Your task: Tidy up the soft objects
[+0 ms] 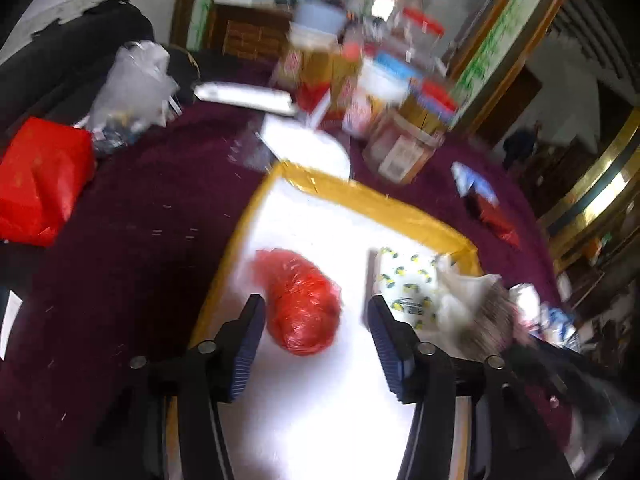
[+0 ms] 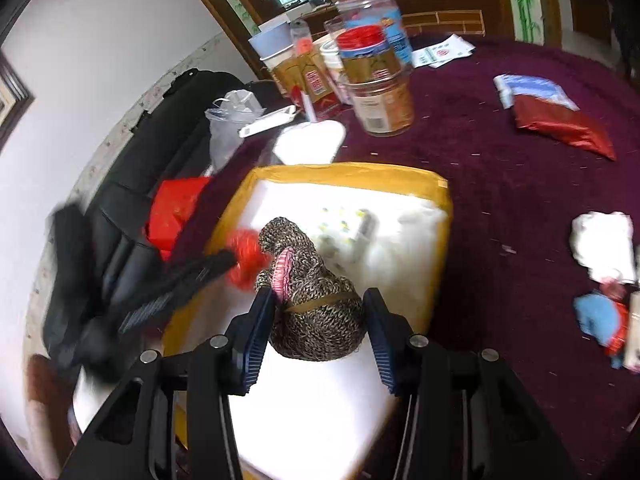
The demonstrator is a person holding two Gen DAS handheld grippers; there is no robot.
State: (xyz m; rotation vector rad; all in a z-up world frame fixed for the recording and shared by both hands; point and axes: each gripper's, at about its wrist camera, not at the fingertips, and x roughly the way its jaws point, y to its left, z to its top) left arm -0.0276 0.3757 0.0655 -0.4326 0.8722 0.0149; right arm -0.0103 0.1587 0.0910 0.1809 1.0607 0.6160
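A white tray with a yellow taped rim point(image 1: 360, 196) point(image 2: 360, 170) sits on the purple tablecloth. A crumpled red plastic bag point(image 1: 304, 300) point(image 2: 244, 260) lies in it, between the tips of my left gripper point(image 1: 316, 308), which is open; the pads stand clear of the bag. The right wrist view shows that left gripper point(image 2: 188, 280) as a dark blur at the tray's left edge. My right gripper point(image 2: 319, 300) is shut on a brown speckled knitted bundle point(image 2: 316, 320) point(image 1: 492, 312) with a pink patch, over the tray. A white packet with yellow prints point(image 1: 404, 280) lies at the tray's far right.
Several jars point(image 2: 376, 80) and boxes crowd the table's far side. A red pouch point(image 2: 560, 124), white cloth point(image 2: 604, 244) and blue cloth point(image 2: 600, 320) lie to the right. A red box point(image 1: 36, 180), clear plastic bag point(image 1: 132, 88) and black bag point(image 1: 72, 52) stand left.
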